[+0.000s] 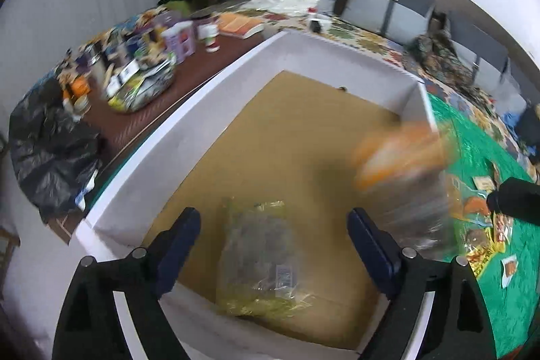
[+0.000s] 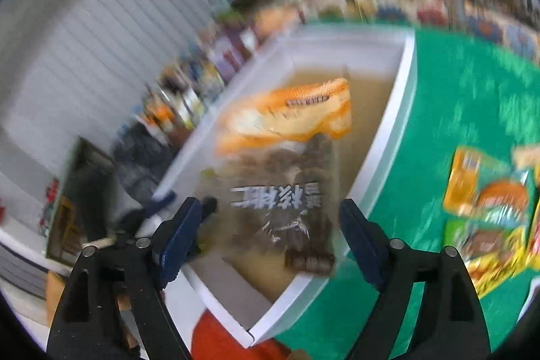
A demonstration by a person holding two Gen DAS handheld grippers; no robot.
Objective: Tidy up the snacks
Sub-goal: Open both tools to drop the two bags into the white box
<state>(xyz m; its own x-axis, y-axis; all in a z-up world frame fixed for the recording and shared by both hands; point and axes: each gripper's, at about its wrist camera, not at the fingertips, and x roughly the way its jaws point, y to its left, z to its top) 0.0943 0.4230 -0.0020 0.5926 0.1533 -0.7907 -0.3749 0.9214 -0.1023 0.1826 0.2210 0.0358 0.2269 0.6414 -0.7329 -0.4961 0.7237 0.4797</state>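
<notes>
Below the centre of the left wrist view, a yellow-edged clear packet [image 1: 258,258] lies flat on the brown floor of the white box [image 1: 216,110], between the blue fingers of the left gripper [image 1: 273,255]. Its jaws stand wide and press on nothing, so this packet looks already put away.

At the right of the same view, an orange-topped bag [image 1: 401,171] is a blurred shape over the box's right wall. The right wrist view shows it better: the orange-topped bag [image 2: 287,164], clear below and full of dark brown pieces, hangs over the white box [image 2: 388,137], in front of the right gripper [image 2: 270,235]. These jaws are also wide apart, and the pads do not touch the bag. I judge that it is free and dropping into the box, but the blur does not let me say if it has landed.

More is left to do. A heap of loose snack packets [image 2: 489,211] lies on the green cloth [image 2: 455,97] of the desk, at the right edge of the frame, outside the box. Some small packets [image 1: 486,245] also show at the right of the left view. So the sorting seems only partly done.
</notes>
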